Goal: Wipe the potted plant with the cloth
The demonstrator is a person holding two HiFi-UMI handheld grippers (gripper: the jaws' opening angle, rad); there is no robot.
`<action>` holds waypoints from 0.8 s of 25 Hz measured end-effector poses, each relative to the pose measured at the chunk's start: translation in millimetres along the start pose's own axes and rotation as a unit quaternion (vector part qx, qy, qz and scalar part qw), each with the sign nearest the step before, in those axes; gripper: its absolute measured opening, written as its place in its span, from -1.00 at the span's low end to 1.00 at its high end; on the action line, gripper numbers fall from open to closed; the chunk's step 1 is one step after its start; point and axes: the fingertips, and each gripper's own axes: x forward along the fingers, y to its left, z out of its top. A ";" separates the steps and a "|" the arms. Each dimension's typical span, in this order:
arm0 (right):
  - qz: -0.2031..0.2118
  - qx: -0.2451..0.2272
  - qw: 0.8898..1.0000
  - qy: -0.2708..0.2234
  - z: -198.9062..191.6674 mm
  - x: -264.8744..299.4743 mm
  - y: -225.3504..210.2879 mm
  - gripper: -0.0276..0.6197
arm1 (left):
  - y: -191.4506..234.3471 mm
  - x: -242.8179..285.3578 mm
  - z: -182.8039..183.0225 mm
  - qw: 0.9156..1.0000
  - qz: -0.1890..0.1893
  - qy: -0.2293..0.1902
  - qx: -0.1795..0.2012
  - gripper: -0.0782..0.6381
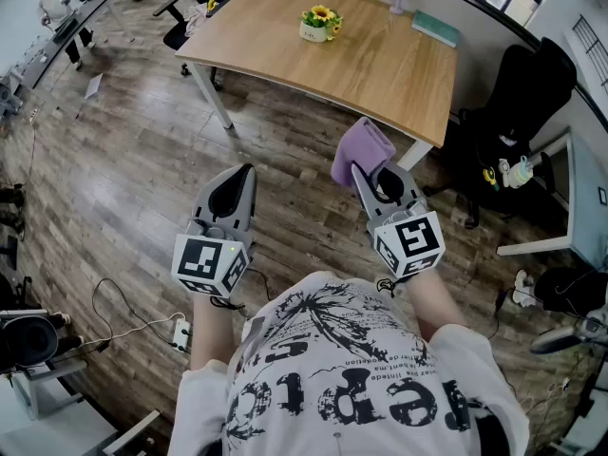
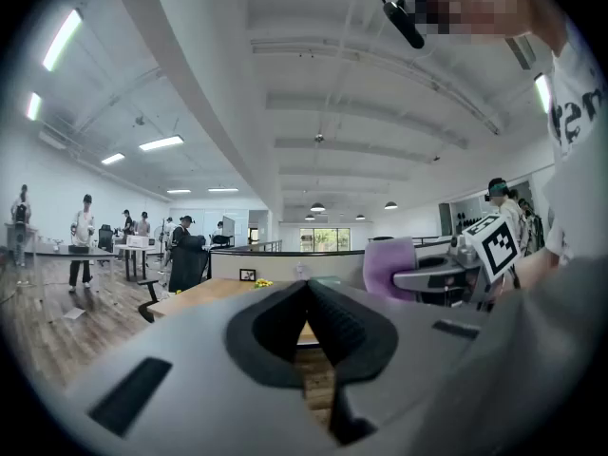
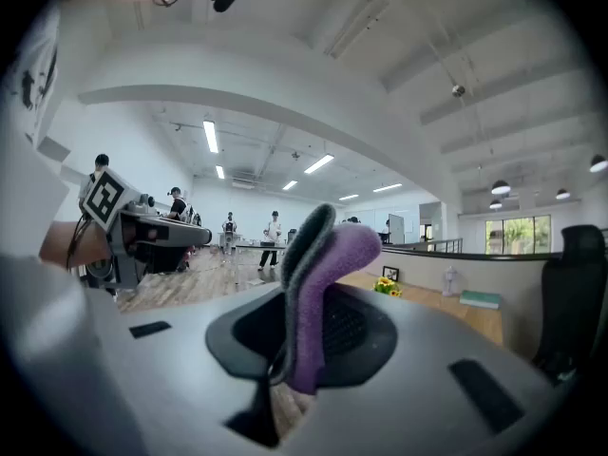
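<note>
your right hand-held gripper [image 3: 321, 240] is clamped on a soft purple fleecy cloth [image 1: 359, 148], pinched at 1 edge, limp and light. your left hand-held gripper [image 1: 247, 173] is closed with nothing between its jaws. the small white potted plant with yellow flowers [image 1: 320, 24] stands well ahead on the light wooden counter [image 1: 399, 79]; it looks light and tippy, so steady the pot wall, not the fragile blooms.

cloth [image 1: 363, 145]: purple, clamped in right hand-held gripper [image 1: 367, 172] | potted plant [image 1: 321, 22]: yellow flowers, upright, on table [image 1: 380, 69]
</note>
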 end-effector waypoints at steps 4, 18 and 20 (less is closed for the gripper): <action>-0.003 0.000 1.000 0.006 -2.6 -1.5 -3.3 -0.73 | -2.5 -0.5 -4.1 1.000 0.001 0.011 0.005 -0.77; -0.012 -0.017 0.999 0.037 -25.8 11.0 21.1 -0.71 | 8.8 -13.7 -29.2 0.999 -0.005 0.028 -0.019 -0.77; -0.006 -0.012 0.999 0.048 -35.9 17.6 25.6 -0.71 | 15.3 -13.2 -39.7 0.999 -0.003 0.038 -0.028 -0.77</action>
